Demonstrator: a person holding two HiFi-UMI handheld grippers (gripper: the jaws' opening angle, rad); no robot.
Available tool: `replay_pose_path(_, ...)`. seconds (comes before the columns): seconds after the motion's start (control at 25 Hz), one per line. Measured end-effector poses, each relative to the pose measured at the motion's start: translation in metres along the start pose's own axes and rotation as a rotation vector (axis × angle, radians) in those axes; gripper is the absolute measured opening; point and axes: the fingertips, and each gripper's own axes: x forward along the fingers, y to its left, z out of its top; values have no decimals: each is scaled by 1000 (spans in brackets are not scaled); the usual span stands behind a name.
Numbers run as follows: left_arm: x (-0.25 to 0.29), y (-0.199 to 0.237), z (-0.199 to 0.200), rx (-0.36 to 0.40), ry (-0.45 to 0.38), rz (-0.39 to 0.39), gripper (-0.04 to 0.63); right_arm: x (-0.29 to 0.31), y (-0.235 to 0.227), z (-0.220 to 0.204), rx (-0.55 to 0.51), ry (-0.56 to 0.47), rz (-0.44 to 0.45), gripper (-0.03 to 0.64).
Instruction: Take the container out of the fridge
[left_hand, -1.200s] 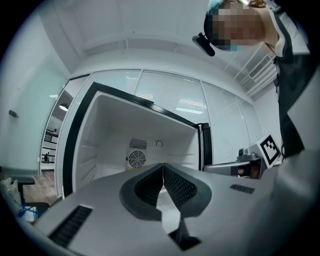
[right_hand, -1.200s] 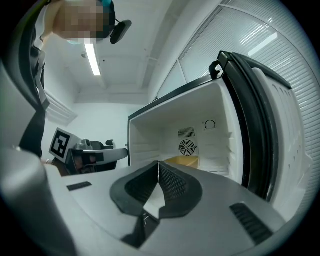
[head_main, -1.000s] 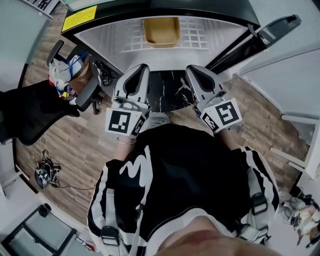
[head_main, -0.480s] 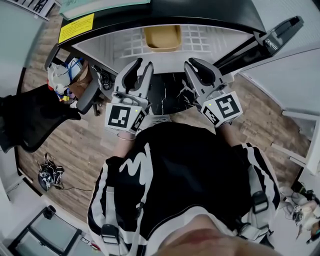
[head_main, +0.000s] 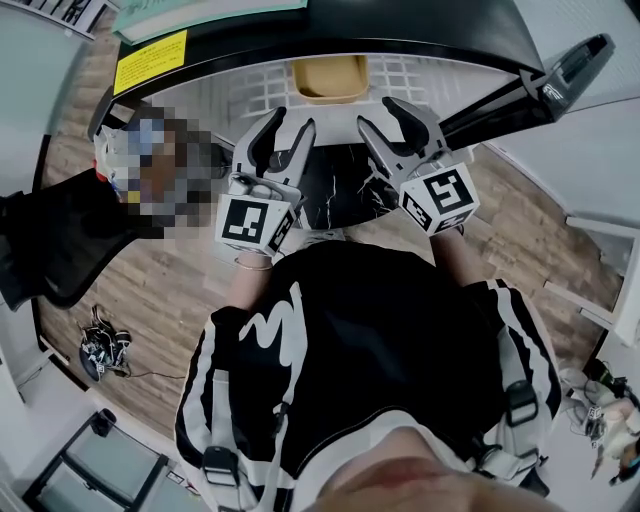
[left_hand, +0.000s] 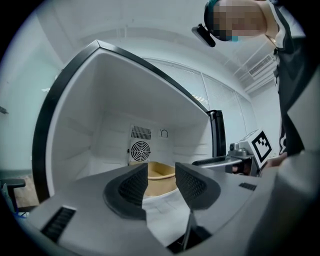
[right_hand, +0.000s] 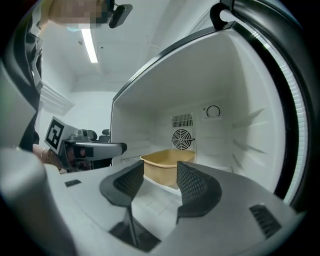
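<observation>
A tan open container (head_main: 331, 78) sits on the white wire shelf (head_main: 402, 74) inside the open fridge. It shows as well in the left gripper view (left_hand: 162, 170) and the right gripper view (right_hand: 167, 159), near the back wall. My left gripper (head_main: 283, 130) and right gripper (head_main: 393, 118) hang side by side at the fridge's mouth, pointing in, both short of the container. Their jaws have just been opening, and both are open with nothing between them. Along each gripper's own view, the container appears in the gap of the left gripper (left_hand: 161, 181) and the right gripper (right_hand: 160, 176).
The fridge door (head_main: 560, 62) stands open at the right. A round fan grille (left_hand: 140, 150) is on the fridge's back wall. A black marbled surface (head_main: 335, 190) lies below the grippers. A black office chair (head_main: 60, 230) stands on the wood floor at the left.
Both grippers have moved forward toward the fridge opening. Their jaws, shut a second ago, now stand apart.
</observation>
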Motion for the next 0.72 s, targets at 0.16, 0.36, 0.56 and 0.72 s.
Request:
replay_pose_path(0.16,7,4,-12,-7,25,-9,175,9,-4,-6,-15,34,-2,222)
replay_pose_path(0.36,15,14,-26,-27,59,8,220,20,-6,-9,-24,59,3,236)
replay_pose_path(0.56,23,21,-30,-44,79,11,250,31,-9,-13,-18,84,5,242)
replay_pose_path(0.72,31,23,-35,-36,108,-5,266,39,-12,-17,-29,107,5,249)
